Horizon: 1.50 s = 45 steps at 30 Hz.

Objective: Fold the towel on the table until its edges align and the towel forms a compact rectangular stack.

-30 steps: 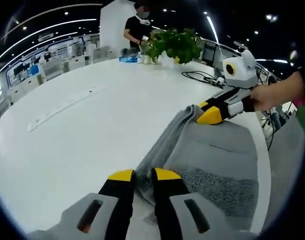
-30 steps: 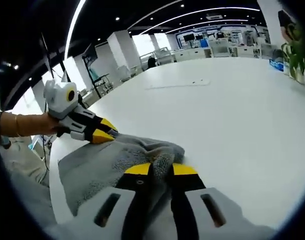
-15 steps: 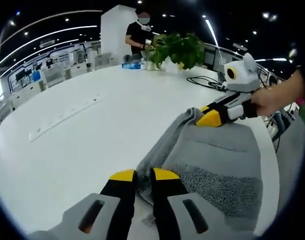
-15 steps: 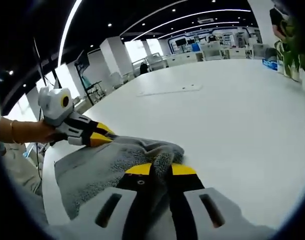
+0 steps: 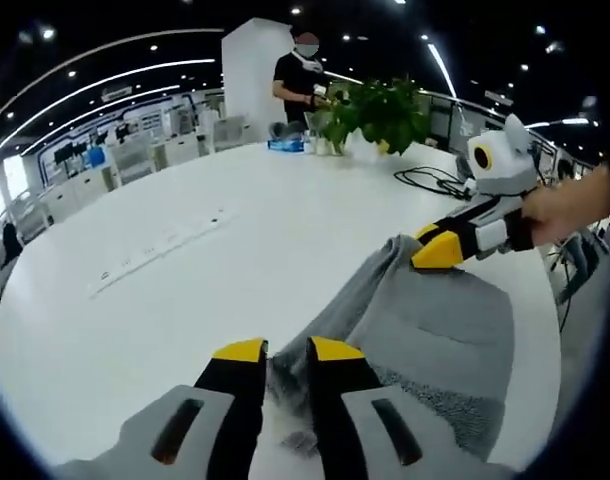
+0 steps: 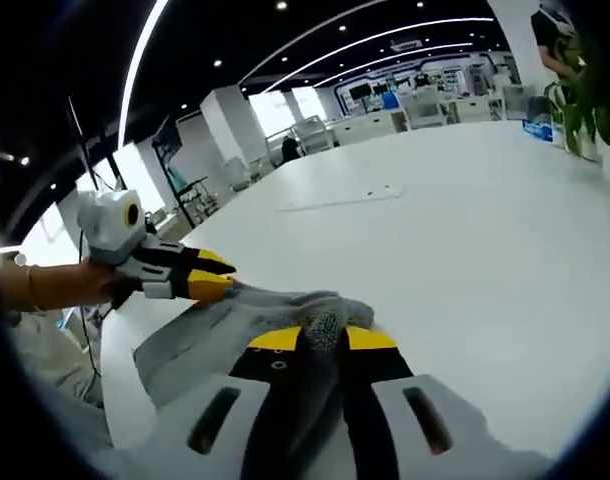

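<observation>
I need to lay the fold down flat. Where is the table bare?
Bare table spreads from the towel out to the plant and cable. It is crowded at the near edge, where the left gripper and right gripper pinch the towel.

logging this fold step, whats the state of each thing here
towel: gray, partly folded, one edge pinched up off the table
left gripper: shut on towel
right gripper: shut on towel
table: white, towel lying on it
plant: upright, far side of table
</observation>
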Tool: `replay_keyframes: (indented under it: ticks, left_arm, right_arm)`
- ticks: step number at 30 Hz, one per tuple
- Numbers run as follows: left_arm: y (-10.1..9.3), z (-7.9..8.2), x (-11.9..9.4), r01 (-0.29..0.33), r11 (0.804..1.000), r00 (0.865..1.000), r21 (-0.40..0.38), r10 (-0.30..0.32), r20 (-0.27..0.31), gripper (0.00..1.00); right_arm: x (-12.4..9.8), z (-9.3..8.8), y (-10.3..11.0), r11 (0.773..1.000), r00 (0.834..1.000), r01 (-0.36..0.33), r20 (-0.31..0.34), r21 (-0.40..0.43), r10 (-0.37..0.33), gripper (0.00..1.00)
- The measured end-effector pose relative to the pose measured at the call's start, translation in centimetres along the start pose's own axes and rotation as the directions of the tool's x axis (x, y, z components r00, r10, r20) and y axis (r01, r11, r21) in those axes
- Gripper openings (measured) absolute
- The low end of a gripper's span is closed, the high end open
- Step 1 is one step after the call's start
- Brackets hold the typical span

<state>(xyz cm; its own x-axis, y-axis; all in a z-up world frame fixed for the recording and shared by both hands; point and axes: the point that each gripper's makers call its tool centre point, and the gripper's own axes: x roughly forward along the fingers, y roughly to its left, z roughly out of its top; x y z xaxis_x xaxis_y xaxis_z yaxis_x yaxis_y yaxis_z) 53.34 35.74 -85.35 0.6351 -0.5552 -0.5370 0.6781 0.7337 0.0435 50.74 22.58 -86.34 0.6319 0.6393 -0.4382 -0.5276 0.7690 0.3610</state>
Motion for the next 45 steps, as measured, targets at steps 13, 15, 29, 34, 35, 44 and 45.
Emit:
replay_keyframes:
  ticks: [13,15,29,34,35,44,45]
  left_arm:
    - [-1.9,0.7,-6.9,0.005,0.998,1.000,0.057,-0.007,0.024,0.55]
    - [-2.6,0.5,-7.9,0.004,0.999,0.999,0.047,-0.006,0.032,0.59]
    - [-6.3,0.0,-13.0,-0.010,0.999,0.997,0.040,0.007,0.072,0.81]
    - [-7.1,-0.6,-14.6,-0.024,1.000,0.996,0.019,0.022,0.082,0.84]
    - [-7.4,-1.0,-14.9,-0.022,1.000,0.997,0.010,0.021,0.079,0.85]
    - [-8.9,-3.4,-16.2,-0.038,0.999,0.996,-0.030,0.040,0.073,0.94]
    - [-9.1,-3.6,-16.3,-0.039,0.999,0.997,-0.038,0.041,0.071,0.94]
  right_arm:
    - [-5.2,2.1,2.8,0.991,0.997,-0.032,0.066,-0.128,0.041,0.42]
    - [-6.0,1.7,3.1,0.990,0.998,-0.028,0.052,-0.135,0.035,0.51]
    - [-10.1,-1.0,7.5,0.965,0.996,-0.088,-0.006,-0.248,0.089,0.68]
    - [-11.0,-1.9,7.9,0.952,0.999,-0.046,-0.003,-0.302,0.048,0.80]
    - [-11.2,-2.2,8.1,0.953,0.999,-0.042,0.001,-0.298,0.045,0.82]
    - [-12.7,-5.4,9.5,0.964,0.998,-0.058,-0.031,-0.261,0.051,0.82]
    - [-12.8,-5.9,9.6,0.964,0.998,-0.060,-0.039,-0.259,0.051,0.82]
